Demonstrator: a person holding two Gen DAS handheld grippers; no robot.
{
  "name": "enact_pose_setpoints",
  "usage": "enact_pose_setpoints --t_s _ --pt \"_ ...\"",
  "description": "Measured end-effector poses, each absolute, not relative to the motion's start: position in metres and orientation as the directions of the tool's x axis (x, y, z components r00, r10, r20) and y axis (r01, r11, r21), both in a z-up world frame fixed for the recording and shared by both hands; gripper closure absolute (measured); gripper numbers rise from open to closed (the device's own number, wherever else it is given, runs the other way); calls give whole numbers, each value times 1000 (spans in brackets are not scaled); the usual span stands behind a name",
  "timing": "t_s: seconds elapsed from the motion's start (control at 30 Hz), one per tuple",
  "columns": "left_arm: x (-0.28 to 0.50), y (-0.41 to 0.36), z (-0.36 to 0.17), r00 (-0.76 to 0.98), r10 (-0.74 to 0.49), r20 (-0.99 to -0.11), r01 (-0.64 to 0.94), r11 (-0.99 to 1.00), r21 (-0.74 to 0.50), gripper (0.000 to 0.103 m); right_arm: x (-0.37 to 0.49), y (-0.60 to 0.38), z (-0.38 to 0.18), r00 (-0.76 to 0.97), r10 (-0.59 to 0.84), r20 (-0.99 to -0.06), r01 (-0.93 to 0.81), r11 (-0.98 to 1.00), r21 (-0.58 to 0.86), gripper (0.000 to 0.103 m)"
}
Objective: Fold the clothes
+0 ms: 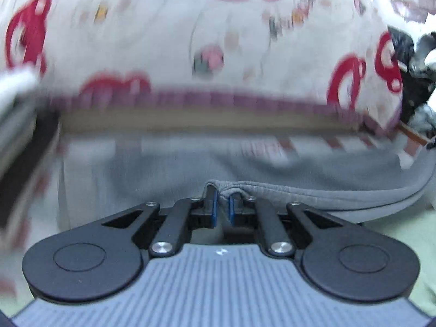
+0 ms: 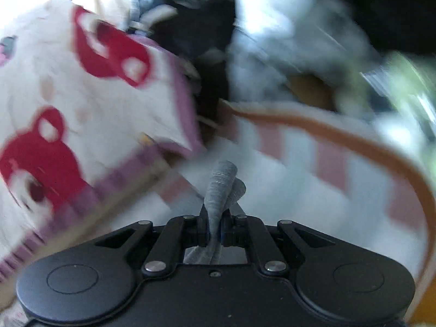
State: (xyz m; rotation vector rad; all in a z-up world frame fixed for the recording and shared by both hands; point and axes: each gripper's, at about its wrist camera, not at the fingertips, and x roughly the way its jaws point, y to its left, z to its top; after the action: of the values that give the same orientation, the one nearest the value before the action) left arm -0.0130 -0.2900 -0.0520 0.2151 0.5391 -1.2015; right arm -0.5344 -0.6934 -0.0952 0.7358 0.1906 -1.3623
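A grey knit garment [image 1: 313, 193] hangs from my left gripper [image 1: 223, 204], which is shut on its hem; the cloth stretches away to the right. In the right wrist view my right gripper [image 2: 215, 227] is shut on a bunched grey fold of the same kind of fabric [image 2: 222, 182], which sticks up between the fingers. Both views are blurred by motion.
A white cover printed with red shapes and a purple border [image 1: 190, 41] fills the background and shows at left in the right wrist view [image 2: 68, 95]. A pink-and-white striped surface with a brown edge [image 2: 327, 147] lies ahead. Dark clutter [image 1: 411, 81] sits at the right.
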Motion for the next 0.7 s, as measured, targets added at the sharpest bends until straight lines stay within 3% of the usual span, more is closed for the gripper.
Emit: enact_pose_setpoints --t_s 0.2,0.27,0.33,0.43,0.7 --pt "35 -315 38 386 -870 -307 896 433 -100 95 -480 -714 40 339 -900 -275 906 234 352 96" --pt "33 -300 66 414 -876 -248 891 445 -86 95 -483 -704 66 372 -906 -204 888 283 362 96" --pt "16 -275 80 427 -878 -217 894 445 -43 95 -495 -692 69 383 -904 -190 883 297 364 96" --pt "-14 -242 73 398 -880 -260 909 416 -19 95 -518 -674 58 389 -899 -202 880 297 370 96" --pt "-85 -196 -63 245 -772 -587 905 399 -147 96 -603 -638 -113 282 -837 -469 921 100 377 96"
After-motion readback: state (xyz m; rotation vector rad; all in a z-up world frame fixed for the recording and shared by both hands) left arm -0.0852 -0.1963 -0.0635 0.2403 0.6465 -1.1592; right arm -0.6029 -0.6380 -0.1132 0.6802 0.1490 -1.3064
